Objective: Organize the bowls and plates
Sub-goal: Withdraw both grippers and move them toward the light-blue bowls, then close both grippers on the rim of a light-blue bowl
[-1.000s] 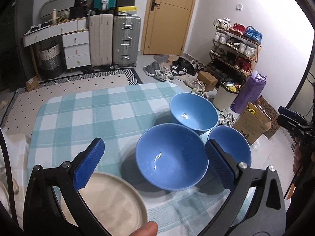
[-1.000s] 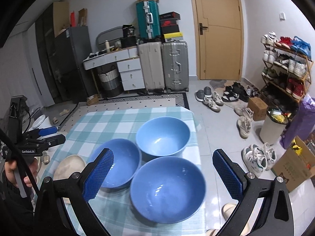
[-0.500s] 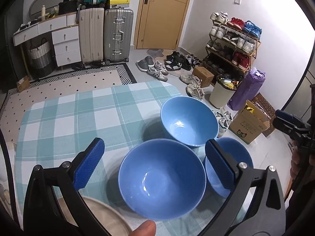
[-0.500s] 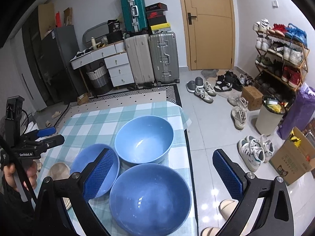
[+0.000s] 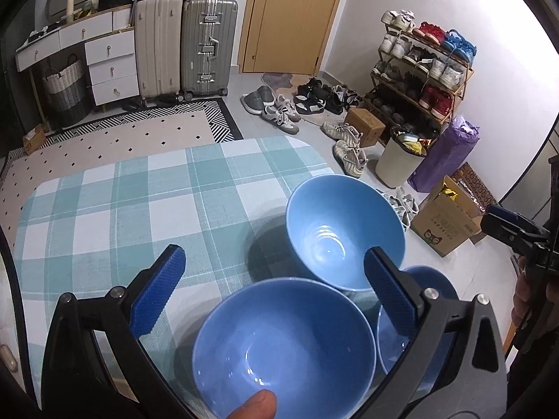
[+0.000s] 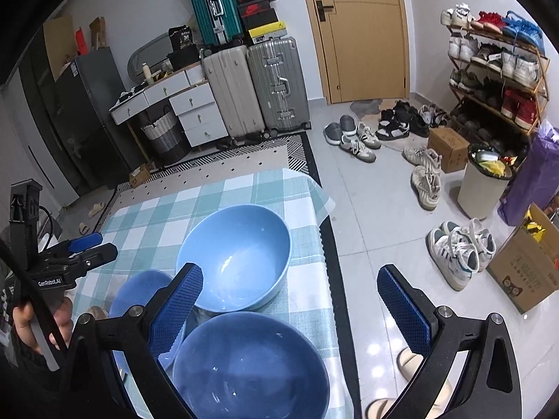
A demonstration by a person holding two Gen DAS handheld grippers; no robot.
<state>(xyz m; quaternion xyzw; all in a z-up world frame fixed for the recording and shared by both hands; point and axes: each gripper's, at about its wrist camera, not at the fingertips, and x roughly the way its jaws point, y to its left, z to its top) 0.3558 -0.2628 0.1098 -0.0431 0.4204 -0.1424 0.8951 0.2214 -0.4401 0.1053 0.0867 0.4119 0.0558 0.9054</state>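
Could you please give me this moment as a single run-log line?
left gripper: open, empty, above near bowl | right gripper: open, empty | three blue bowls upright, unstacked on checked cloth

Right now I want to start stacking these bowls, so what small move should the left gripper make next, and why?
Probably lower the left gripper toward the rim of the near blue bowl. Its jaws are open and empty, that bowl lies straight below between them, and the far blue bowl sits just beyond, a likely place to nest it. The right gripper is open too.
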